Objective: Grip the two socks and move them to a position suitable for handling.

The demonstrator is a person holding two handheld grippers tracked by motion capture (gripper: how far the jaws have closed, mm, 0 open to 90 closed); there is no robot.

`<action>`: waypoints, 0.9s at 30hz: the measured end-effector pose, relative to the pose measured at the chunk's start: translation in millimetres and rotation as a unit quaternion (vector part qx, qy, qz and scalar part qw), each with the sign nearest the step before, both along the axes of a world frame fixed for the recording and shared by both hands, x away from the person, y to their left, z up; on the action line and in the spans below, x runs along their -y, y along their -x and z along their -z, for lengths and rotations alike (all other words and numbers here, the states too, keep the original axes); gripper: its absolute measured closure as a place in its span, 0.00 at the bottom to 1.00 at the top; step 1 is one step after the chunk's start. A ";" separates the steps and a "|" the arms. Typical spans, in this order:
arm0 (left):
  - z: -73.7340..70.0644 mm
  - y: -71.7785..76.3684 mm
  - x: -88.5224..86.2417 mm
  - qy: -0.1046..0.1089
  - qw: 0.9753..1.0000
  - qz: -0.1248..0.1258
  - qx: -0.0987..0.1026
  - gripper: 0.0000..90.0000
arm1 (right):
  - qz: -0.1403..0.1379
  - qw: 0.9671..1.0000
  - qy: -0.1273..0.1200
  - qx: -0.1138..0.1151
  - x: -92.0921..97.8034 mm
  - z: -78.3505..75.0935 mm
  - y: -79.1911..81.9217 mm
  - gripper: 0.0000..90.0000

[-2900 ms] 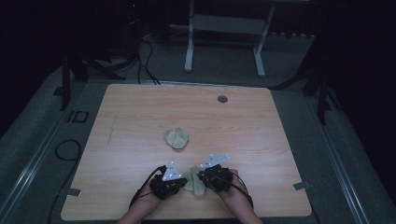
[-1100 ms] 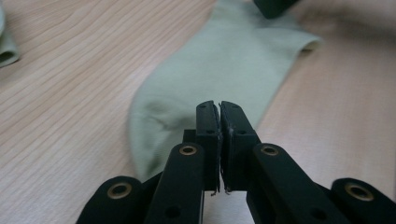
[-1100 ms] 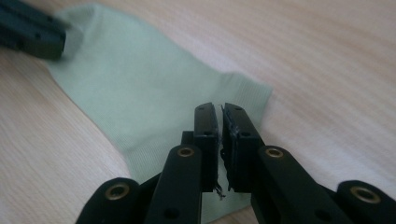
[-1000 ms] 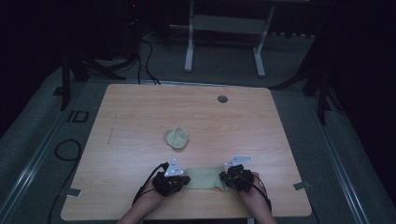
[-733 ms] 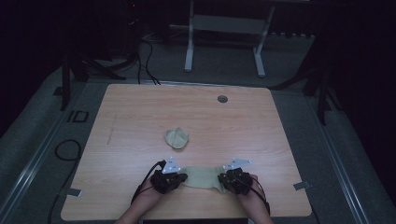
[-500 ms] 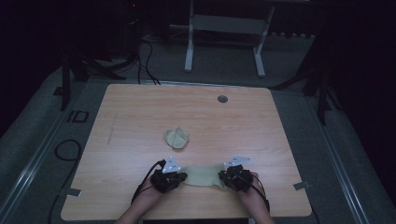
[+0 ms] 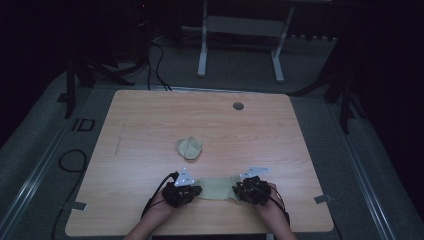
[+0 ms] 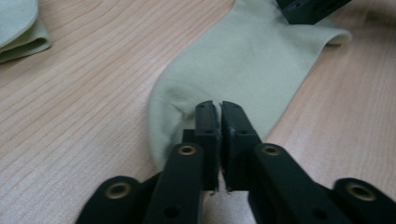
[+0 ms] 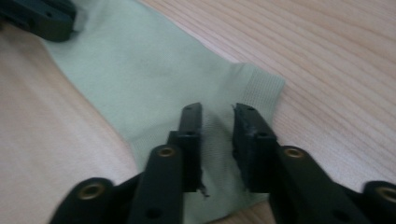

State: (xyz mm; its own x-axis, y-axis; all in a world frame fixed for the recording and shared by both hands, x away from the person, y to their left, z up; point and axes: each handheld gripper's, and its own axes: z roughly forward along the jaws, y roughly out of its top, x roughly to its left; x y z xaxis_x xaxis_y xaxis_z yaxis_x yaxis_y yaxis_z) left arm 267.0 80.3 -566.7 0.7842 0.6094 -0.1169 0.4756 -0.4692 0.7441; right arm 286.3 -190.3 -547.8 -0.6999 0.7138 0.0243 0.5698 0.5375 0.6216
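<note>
A pale green sock point(image 7: 216, 187) lies stretched flat near the table's front edge, between my two grippers. My left gripper point(image 7: 182, 192) holds its left end. In the left gripper view the jaws point(image 8: 220, 103) are pressed together on the puckered edge of the sock point(image 8: 261, 60). My right gripper point(image 7: 252, 190) is at the sock's other end. In the right gripper view it point(image 9: 217, 109) stands open over the ribbed cuff point(image 9: 252, 84), with the cloth lying flat under the gap.
A second pale green sock point(image 7: 189, 148), bunched up, lies mid-table just beyond the grippers, and shows again as a sock point(image 8: 18, 28) in the left gripper view. A round grommet point(image 7: 238, 106) sits near the wooden table's point(image 7: 150, 125) far edge.
The hands have moved apart since the earliest frame, and the sock between them went from bunched to spread flat. Over the last second the right hand shifted slightly left.
</note>
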 end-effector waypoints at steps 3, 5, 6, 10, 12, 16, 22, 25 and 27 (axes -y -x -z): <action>-8.4 6.8 -1.1 -0.004 1.000 0.002 0.015 0.69 | -0.013 1.000 -0.021 0.007 1.0 -10.0 0.9 0.68; -11.2 9.7 -3.9 0.006 1.000 -0.006 0.016 0.65 | -0.016 1.000 -0.024 0.013 -0.2 -17.1 -0.2 0.64; -11.6 10.5 -5.9 0.008 1.000 -0.007 0.017 0.62 | -0.016 0.999 -0.024 0.016 -1.3 -20.3 -1.9 0.63; -9.8 13.4 -15.0 0.014 1.000 -0.020 0.018 0.55 | -0.016 0.999 -0.032 0.020 -9.1 -32.7 -11.7 0.58; -10.2 17.0 -18.6 0.011 0.999 -0.031 0.024 0.52 | -0.016 0.999 -0.033 0.021 -15.9 -37.9 -18.8 0.58; -12.3 26.4 -22.6 0.013 0.999 -0.022 0.034 0.52 | -0.017 0.999 -0.038 0.023 -30.6 -45.7 -31.1 0.57; -10.5 31.5 -28.9 0.021 0.999 -0.017 0.038 0.52 | -0.030 0.999 -0.035 0.027 -58.9 -56.2 -50.9 0.57; -7.9 33.0 -31.9 0.020 0.999 -0.018 0.035 0.52 | -0.034 0.998 -0.032 0.030 -73.2 -59.7 -60.2 0.57; -6.0 33.5 -34.6 0.023 0.999 -0.019 0.032 0.52 | -0.036 0.998 -0.031 0.028 -81.3 -61.1 -66.3 0.57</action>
State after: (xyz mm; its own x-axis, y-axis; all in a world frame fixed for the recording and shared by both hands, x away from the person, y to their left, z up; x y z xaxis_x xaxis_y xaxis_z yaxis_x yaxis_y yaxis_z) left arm 233.5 114.8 -560.7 0.7671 0.6344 -0.0952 0.4430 -0.4165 0.7939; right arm 352.5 -109.0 -486.7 -0.7507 0.6601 0.0258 0.4941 0.5351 0.6852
